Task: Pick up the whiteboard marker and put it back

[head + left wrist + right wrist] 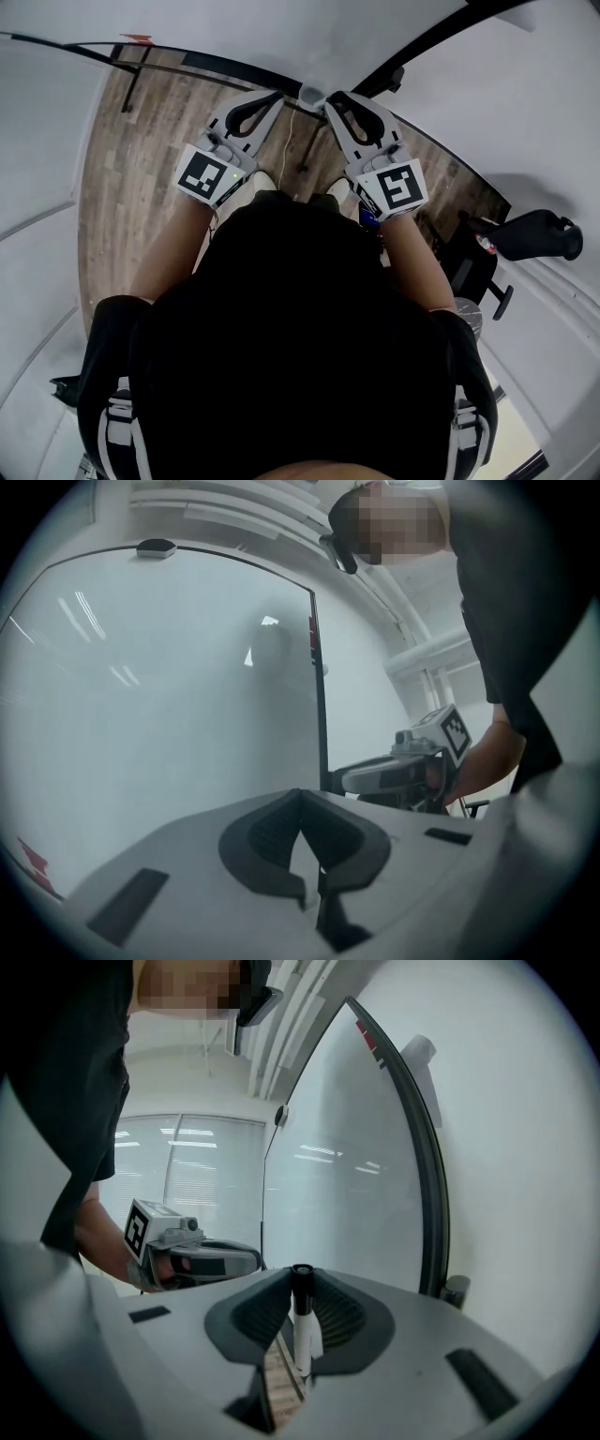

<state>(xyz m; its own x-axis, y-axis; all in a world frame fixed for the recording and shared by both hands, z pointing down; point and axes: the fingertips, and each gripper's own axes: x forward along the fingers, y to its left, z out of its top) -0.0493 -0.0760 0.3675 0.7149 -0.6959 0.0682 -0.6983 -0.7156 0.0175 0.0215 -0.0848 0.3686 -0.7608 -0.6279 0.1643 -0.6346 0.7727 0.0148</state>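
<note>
Pickup looks done: the right hand-held gripper [300,1274] clamps the whiteboard marker [302,1321] before the whiteboard [347,1194], the left hand-held gripper [300,799] is closed and empty, and returning the marker remains.

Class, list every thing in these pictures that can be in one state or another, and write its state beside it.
whiteboard marker, upright, black end up, clamped between jaws.
right gripper, shut on the whiteboard marker.
left gripper, shut, nothing between its jaws.
whiteboard, standing upright, mostly blank where it shows.
</note>
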